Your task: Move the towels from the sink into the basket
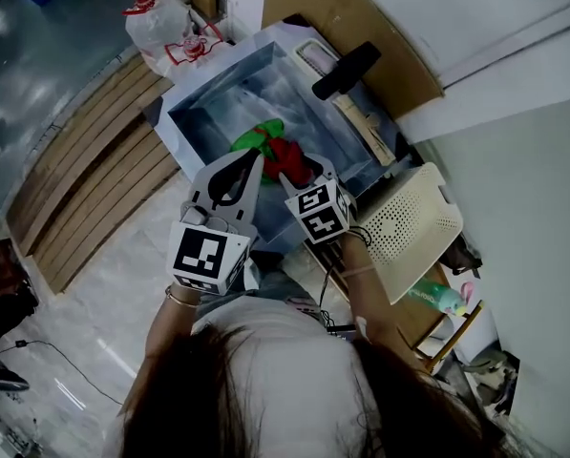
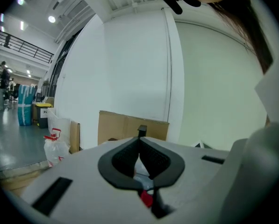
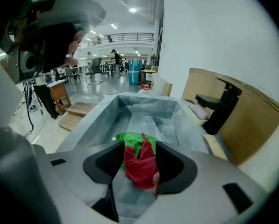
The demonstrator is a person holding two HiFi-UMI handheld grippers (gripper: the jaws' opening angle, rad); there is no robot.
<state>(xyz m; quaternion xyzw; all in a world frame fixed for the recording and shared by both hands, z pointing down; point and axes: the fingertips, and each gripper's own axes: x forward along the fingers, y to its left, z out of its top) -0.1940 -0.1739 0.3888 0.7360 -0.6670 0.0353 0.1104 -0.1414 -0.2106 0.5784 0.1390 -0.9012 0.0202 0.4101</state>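
Note:
A red towel (image 1: 289, 157) (image 3: 140, 164) lies crumpled on a green towel (image 1: 258, 136) (image 3: 134, 141) in the steel sink (image 1: 184, 113) (image 3: 97, 120). My right gripper (image 1: 306, 170) (image 3: 139, 144) points down into the sink just above the red towel. Its jaws stand apart with the red cloth showing between them. My left gripper (image 1: 254, 156) (image 2: 139, 139) hovers level over the sink's near edge, tips together, holding nothing. The white perforated basket (image 1: 413, 222) stands to the right of the sink.
A black faucet (image 1: 347, 70) (image 3: 221, 108) rises at the sink's right side, with a pink item (image 3: 200, 112) on the ledge beside it. A plastic bag (image 1: 160, 17) (image 2: 55, 146) and cardboard (image 2: 130, 127) stand behind the sink. Wooden slats (image 1: 84, 179) lie to its left.

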